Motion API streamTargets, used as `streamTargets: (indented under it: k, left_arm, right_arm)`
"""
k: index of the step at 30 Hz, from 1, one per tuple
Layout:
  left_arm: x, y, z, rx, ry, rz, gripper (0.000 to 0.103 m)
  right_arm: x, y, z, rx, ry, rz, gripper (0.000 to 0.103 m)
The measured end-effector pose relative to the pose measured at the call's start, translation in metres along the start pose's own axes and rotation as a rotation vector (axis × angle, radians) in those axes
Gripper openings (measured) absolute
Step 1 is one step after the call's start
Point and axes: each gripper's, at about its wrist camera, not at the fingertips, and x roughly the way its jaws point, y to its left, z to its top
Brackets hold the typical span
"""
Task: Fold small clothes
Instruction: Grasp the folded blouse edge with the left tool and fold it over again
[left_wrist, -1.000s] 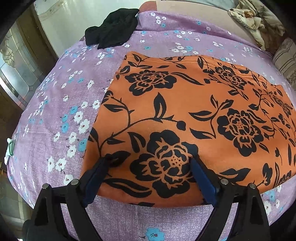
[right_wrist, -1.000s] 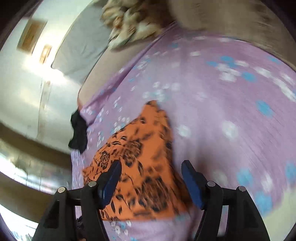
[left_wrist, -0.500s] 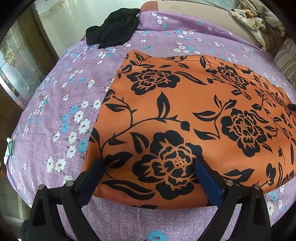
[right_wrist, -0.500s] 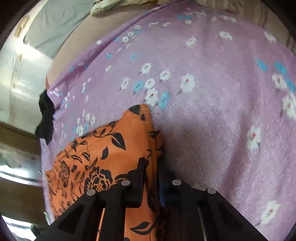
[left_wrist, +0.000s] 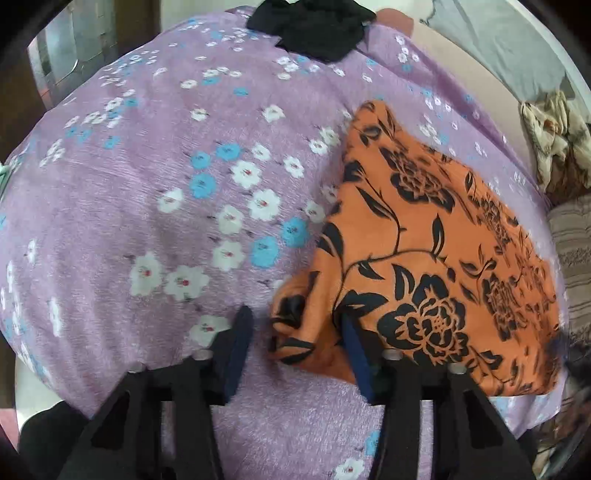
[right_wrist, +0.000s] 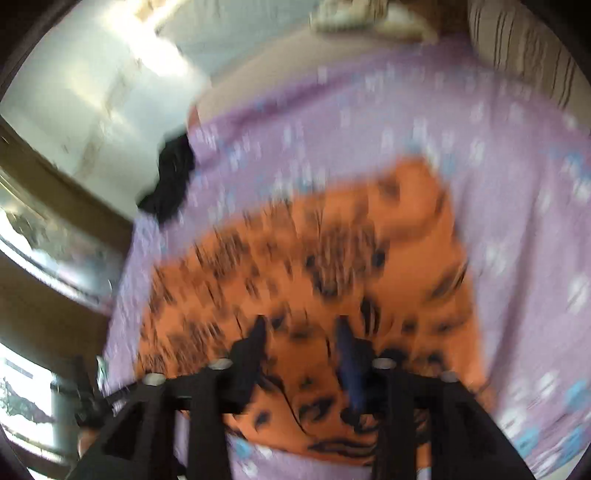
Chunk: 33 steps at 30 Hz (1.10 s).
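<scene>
An orange cloth with black flowers (left_wrist: 424, 240) lies flat on the purple flowered bedsheet (left_wrist: 166, 184). My left gripper (left_wrist: 295, 332) stands over the cloth's near left corner. Its jaws are closing, with the bunched corner between them, and the left pad (left_wrist: 240, 339) is still clear of the fabric. In the blurred right wrist view my right gripper (right_wrist: 301, 332) hovers over the near part of the orange cloth (right_wrist: 295, 240). Its jaws are opening, and the cloth shows below and between the fingers without being pinched.
A black garment (left_wrist: 314, 26) lies at the bed's far edge and also shows as the black garment (right_wrist: 170, 177) in the right wrist view. A crumpled beige cloth (left_wrist: 554, 140) and a striped pillow (left_wrist: 572, 251) sit at the right. The bed drops off at the left.
My left gripper has slid left to the cloth's corner, rolled, and narrowed its jaws. My right gripper, shut on the cloth's edge half a second ago, now has its jaws apart above the cloth.
</scene>
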Motion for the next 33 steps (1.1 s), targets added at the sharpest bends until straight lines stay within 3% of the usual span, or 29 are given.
streamTargets:
  k: [3, 6, 7, 10, 12, 13, 14, 16, 18, 20, 24, 26, 28, 30, 32, 33]
  left_arm:
    - [-0.016, -0.004, 0.017, 0.005, -0.035, -0.048, 0.041]
    - [-0.014, -0.021, 0.048, 0.071, -0.074, -0.042, 0.047]
    - [-0.006, -0.027, 0.059, 0.081, -0.057, -0.043, 0.053]
    - [0.033, -0.045, 0.097, 0.094, 0.022, -0.078, 0.053]
    - [0.062, -0.062, 0.120, 0.149, 0.058, -0.040, 0.050]
    - [0.077, -0.068, 0.130, 0.174, 0.074, -0.012, 0.037]
    - [0.088, -0.071, 0.139, 0.173, 0.090, 0.006, 0.031]
    - [0.101, -0.068, 0.164, 0.105, 0.075, 0.022, 0.031]
    - [0.101, -0.063, 0.184, 0.057, 0.008, 0.091, 0.031]
    - [0.102, -0.055, 0.192, 0.029, 0.003, 0.150, 0.029]
    - [0.072, -0.043, 0.174, 0.042, -0.058, 0.083, 0.030]
    - [0.047, -0.042, 0.152, 0.065, -0.102, 0.027, 0.036]
    - [0.024, -0.047, 0.128, 0.120, -0.133, 0.010, 0.052]
    - [0.004, -0.055, 0.102, 0.174, -0.159, -0.018, 0.062]
    - [-0.010, -0.061, 0.069, 0.224, -0.184, -0.053, 0.067]
    - [-0.011, -0.067, 0.057, 0.245, -0.182, -0.053, 0.069]
  right_arm:
    - [0.000, -0.003, -0.010, -0.023, -0.046, 0.020, 0.056]
    - [0.003, -0.007, -0.009, 0.011, -0.047, 0.044, 0.056]
    - [0.004, -0.006, -0.010, 0.011, -0.048, 0.045, 0.056]
    - [0.004, -0.007, -0.011, 0.000, -0.055, 0.047, 0.056]
    - [-0.005, -0.011, -0.012, 0.001, -0.063, 0.057, 0.056]
    - [-0.007, -0.012, -0.012, 0.004, -0.066, 0.061, 0.056]
    - [-0.006, -0.012, -0.012, 0.008, -0.068, 0.065, 0.056]
    - [-0.006, -0.012, -0.012, 0.008, -0.068, 0.066, 0.056]
    - [-0.006, -0.013, -0.013, 0.003, -0.069, 0.068, 0.056]
    - [-0.006, -0.013, -0.013, 0.000, -0.071, 0.074, 0.056]
    - [-0.006, -0.015, -0.013, 0.003, -0.076, 0.083, 0.056]
    - [-0.009, -0.014, -0.012, 0.014, -0.075, 0.082, 0.056]
    - [-0.016, -0.012, -0.011, 0.038, -0.072, 0.077, 0.056]
    - [-0.031, -0.006, -0.014, 0.041, -0.101, 0.135, 0.058]
    - [-0.038, -0.005, -0.018, 0.043, -0.108, 0.176, 0.066]
    - [-0.036, -0.013, -0.020, 0.074, -0.093, 0.138, 0.069]
